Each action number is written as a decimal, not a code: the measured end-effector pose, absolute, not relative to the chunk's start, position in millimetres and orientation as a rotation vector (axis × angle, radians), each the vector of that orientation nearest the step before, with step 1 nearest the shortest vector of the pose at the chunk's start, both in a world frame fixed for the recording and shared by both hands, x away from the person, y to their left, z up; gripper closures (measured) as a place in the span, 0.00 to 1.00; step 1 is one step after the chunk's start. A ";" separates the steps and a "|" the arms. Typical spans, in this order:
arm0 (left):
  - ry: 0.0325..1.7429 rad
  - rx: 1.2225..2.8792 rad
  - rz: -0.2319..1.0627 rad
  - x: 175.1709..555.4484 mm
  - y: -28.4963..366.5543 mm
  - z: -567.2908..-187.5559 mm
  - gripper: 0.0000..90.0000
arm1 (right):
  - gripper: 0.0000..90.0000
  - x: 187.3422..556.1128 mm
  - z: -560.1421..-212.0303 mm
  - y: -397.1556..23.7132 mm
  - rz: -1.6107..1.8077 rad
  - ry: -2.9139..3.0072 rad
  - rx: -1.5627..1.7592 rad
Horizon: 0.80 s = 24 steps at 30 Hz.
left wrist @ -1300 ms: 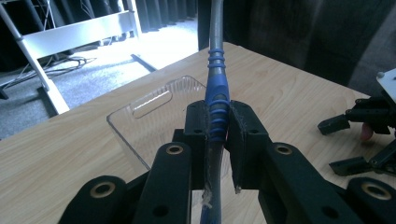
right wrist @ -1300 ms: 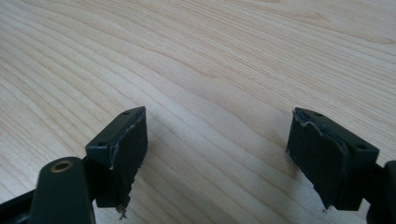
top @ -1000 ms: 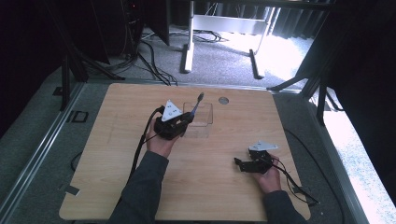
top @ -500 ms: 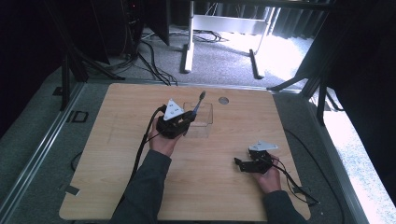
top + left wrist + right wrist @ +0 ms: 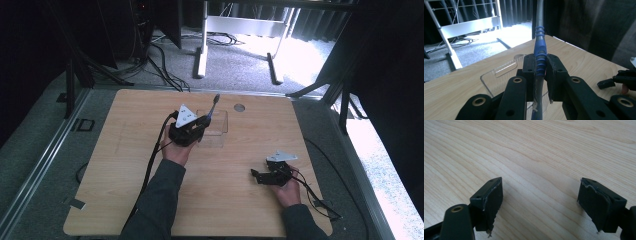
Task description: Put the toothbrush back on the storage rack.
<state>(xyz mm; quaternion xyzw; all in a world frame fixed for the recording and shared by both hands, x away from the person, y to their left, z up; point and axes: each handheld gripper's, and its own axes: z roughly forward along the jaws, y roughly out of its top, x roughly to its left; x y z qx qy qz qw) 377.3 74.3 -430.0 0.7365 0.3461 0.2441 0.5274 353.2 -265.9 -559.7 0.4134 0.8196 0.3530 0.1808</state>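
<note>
Toothbrush [image 5: 540, 57] handle, blue and grey with ribbed rings, sits pinched between the pads of my left gripper [image 5: 540, 65]; I see it running up past the jaws and out of the top of the left gripper view. From the high view, my left gripper [image 5: 187, 131] sits above the middle of the worktop [image 5: 125, 160], with the brush [image 5: 213, 106] angled up and away from me, its dark head raised over a clear plastic tray [image 5: 217, 134]. That tray lies flat on the wood just beyond the jaws, and the brush is not resting in it. My right gripper [image 5: 261, 176] lies low near the worktop's right side, well apart from the tray. Its jaws are spread wide with bare wood between them, and I see the torn edges of its pads [image 5: 492, 202].
</note>
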 end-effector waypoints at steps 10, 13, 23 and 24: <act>0.832 1.732 0.592 381.9 73.2 -430.7 0.88 | 0.22 353.2 -559.7 -265.9 0.997 2.315 1.168; 0.832 1.726 0.594 382.5 73.6 -430.7 0.88 | 0.22 353.2 -559.7 -265.9 0.997 2.315 1.168; 0.835 1.706 0.601 386.9 73.8 -428.9 0.88 | 0.22 353.2 -559.7 -265.8 0.997 2.315 1.168; 0.835 1.706 0.601 386.9 73.8 -428.9 0.88 | 0.22 353.2 -559.7 -265.9 0.997 2.315 1.168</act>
